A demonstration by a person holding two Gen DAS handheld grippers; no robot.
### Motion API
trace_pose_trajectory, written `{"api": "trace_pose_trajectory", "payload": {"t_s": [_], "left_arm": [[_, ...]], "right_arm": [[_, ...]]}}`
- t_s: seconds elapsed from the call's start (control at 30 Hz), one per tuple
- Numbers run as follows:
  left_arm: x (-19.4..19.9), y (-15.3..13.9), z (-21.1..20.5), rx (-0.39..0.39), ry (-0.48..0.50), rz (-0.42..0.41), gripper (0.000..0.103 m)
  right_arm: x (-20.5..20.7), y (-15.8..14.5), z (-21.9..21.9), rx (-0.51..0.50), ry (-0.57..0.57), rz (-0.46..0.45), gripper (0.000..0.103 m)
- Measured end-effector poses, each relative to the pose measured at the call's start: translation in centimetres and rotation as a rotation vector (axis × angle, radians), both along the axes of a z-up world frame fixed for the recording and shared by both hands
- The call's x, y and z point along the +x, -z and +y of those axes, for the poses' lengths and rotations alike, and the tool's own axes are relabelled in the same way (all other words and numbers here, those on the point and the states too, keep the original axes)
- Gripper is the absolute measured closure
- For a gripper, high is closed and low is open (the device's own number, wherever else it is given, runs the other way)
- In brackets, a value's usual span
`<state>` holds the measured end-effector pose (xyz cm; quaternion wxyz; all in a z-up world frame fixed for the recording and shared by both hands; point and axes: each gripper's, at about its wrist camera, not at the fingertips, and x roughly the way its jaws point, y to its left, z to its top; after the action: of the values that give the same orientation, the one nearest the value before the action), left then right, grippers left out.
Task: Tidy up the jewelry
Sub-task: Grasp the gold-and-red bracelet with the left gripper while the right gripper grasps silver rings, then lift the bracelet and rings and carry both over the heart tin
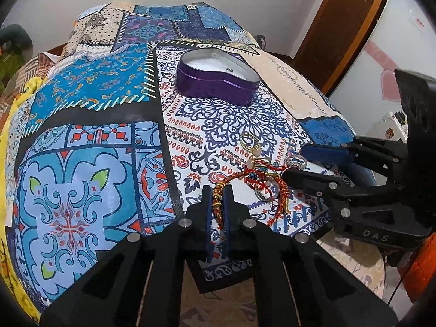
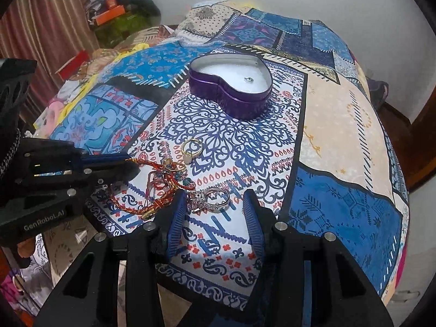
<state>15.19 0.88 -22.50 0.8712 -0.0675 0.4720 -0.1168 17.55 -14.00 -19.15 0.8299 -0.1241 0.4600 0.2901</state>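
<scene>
On the body of the right gripper (image 1: pixel 321 163), seen from the left wrist camera, the letters "DAS" are embossed. On the body of the left gripper (image 2: pixel 130 163), seen from the right wrist camera, stands "GenRobot.AI". No other text is readable.

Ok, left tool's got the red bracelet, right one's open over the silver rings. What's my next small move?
Probably lift the left tool a little and carry the bracelet toward the heart tin. It is shut on the bracelet, but the cord lies tangled with the gold rings, so rise slowly. The tin is open, with one small piece inside. The right tool can wait.
</scene>
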Motion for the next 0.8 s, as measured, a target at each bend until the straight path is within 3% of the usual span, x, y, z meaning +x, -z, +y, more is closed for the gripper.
{"api": "trace_pose_trajectory", "payload": {"t_s": [0.37,0.8], "left_arm": [[-0.7,-3.1,0.8,0.011,-0.033,-0.083,0.097],[-1.5,-8.2,1.1,0.018,-0.054,-0.212,0.097]], "right_arm": [[-0.1,-1.0,-1.0,0.055,0.041,0.006,0.075],[-0.4,-4.4,-2.2,0.101,0.078,-0.077,0.075]]}}
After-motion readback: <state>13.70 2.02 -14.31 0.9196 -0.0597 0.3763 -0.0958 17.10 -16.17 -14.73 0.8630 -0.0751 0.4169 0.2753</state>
